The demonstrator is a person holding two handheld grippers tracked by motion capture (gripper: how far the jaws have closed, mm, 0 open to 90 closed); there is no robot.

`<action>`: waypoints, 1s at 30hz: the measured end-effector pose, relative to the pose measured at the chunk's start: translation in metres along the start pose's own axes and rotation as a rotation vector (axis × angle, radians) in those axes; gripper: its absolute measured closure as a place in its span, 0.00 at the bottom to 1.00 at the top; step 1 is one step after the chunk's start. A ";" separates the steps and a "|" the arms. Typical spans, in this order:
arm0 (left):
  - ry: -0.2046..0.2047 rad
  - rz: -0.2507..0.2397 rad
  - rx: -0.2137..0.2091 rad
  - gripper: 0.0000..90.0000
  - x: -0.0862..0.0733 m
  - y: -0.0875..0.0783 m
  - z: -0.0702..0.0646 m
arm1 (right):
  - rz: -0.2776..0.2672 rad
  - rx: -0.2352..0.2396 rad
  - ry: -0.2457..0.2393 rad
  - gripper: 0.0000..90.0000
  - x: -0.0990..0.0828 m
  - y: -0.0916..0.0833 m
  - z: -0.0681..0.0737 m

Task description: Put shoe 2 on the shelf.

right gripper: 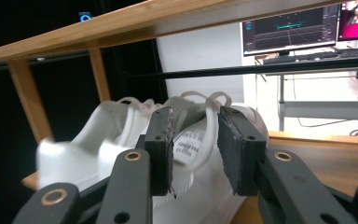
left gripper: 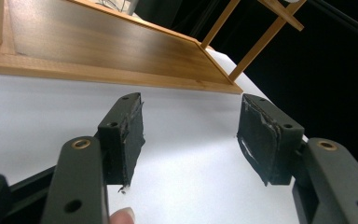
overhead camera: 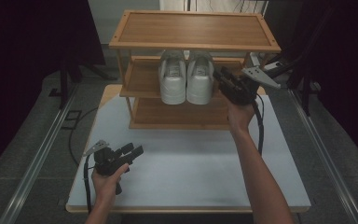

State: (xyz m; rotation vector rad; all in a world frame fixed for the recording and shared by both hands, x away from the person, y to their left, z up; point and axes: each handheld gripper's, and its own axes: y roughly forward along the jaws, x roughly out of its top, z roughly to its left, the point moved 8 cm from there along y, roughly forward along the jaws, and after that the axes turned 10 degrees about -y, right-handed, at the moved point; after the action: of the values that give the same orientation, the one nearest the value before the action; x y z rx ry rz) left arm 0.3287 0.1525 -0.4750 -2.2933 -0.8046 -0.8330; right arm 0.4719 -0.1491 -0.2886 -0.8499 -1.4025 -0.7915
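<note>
A pair of white shoes, left (overhead camera: 173,77) and right (overhead camera: 200,77), stands heels toward me on the middle shelf of a wooden three-tier rack (overhead camera: 193,30). My right gripper (overhead camera: 221,79) is at the right shoe's heel, at that shelf's level. In the right gripper view its jaws (right gripper: 196,140) stand apart, and the shoe (right gripper: 98,140) shows in the gap without the pads pressing on it. My left gripper (overhead camera: 133,150) hovers low over the white table (overhead camera: 191,172) at the front left. Its jaws (left gripper: 191,135) are wide apart with nothing between them.
The rack's bottom shelf (left gripper: 107,51) lies bare ahead of the left gripper. A wooden board (right gripper: 121,28) runs close above the right gripper. Metal floor rails (overhead camera: 42,154) run along both sides of the table. Monitors (right gripper: 289,28) glow behind the rack.
</note>
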 end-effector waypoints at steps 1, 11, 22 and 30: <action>-0.001 -0.001 0.000 0.44 0.000 -0.001 0.000 | 0.000 0.008 -0.002 0.73 -0.001 -0.005 0.001; -0.015 -0.031 0.002 0.44 0.008 -0.008 0.002 | -0.035 0.067 0.015 0.72 -0.027 -0.066 0.010; -0.010 -0.016 0.004 0.45 0.004 -0.005 0.001 | -0.015 0.111 0.015 0.70 -0.075 -0.119 0.018; -0.010 -0.024 0.006 0.45 0.006 -0.008 0.002 | 0.047 0.104 0.003 0.70 -0.117 -0.147 0.018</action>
State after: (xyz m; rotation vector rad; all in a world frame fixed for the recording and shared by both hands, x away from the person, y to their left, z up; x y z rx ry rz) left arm 0.3280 0.1610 -0.4695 -2.2889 -0.8399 -0.8289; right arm 0.3325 -0.2086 -0.4012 -0.7979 -1.4039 -0.6780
